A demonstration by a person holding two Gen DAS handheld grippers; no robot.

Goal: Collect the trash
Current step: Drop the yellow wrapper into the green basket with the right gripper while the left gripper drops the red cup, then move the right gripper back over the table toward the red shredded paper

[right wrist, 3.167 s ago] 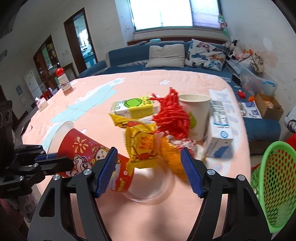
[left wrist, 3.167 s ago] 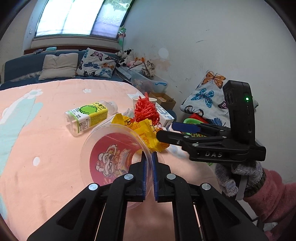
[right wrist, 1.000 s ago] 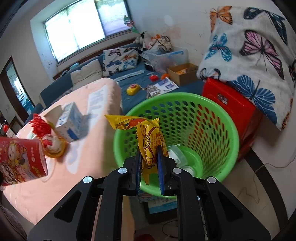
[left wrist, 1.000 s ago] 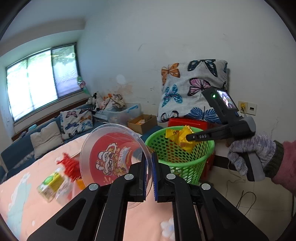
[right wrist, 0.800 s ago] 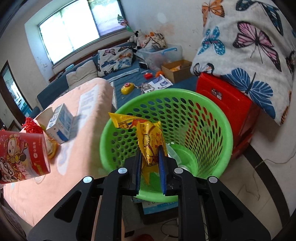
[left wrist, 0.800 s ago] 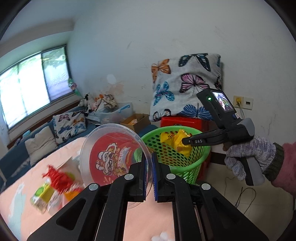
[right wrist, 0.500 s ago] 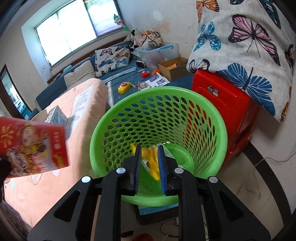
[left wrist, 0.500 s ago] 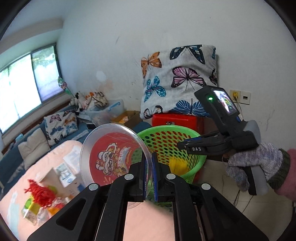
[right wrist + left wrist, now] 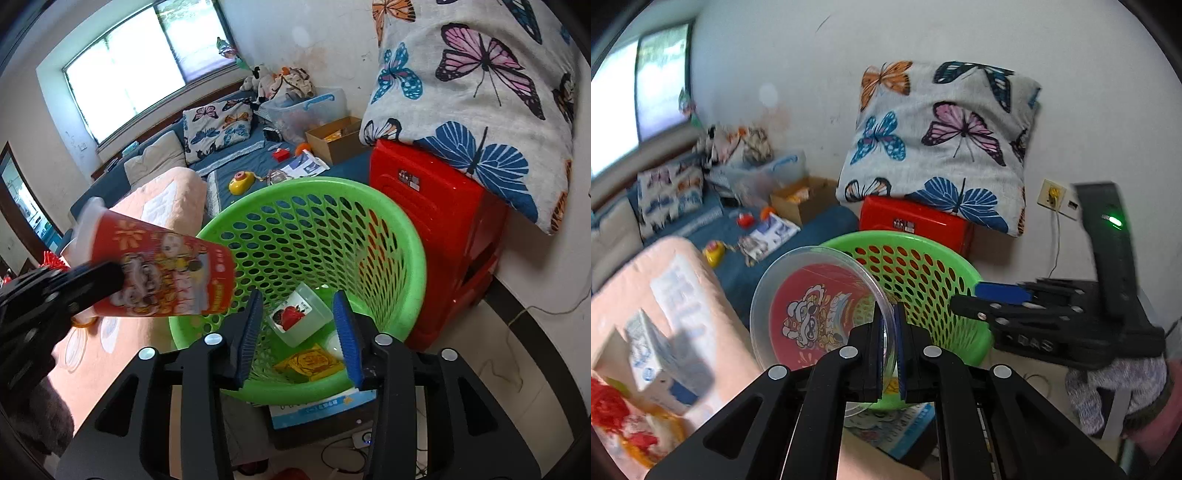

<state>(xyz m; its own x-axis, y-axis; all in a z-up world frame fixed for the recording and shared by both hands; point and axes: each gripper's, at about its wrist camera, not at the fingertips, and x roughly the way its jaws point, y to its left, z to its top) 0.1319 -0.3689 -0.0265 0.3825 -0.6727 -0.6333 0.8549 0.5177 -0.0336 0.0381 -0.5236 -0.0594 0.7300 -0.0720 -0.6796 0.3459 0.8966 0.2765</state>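
- Red printed cup (image 9: 159,280): clear rim, tilted on its side, clamped at the rim, held beside the basket's rim.
- Green perforated basket (image 9: 373,229): upright on the floor, against a red stool (image 9: 443,206).
- Yellow wrapper (image 9: 310,363): flat on the basket bottom.
- Clear strawberry-label cup (image 9: 299,317): lying tilted inside the basket, beside the wrapper.

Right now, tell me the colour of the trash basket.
Bright green basket, clearest in the right wrist view.

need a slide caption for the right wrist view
Right gripper opening over the green basket, yellow wrapper inside; red cup arrives.
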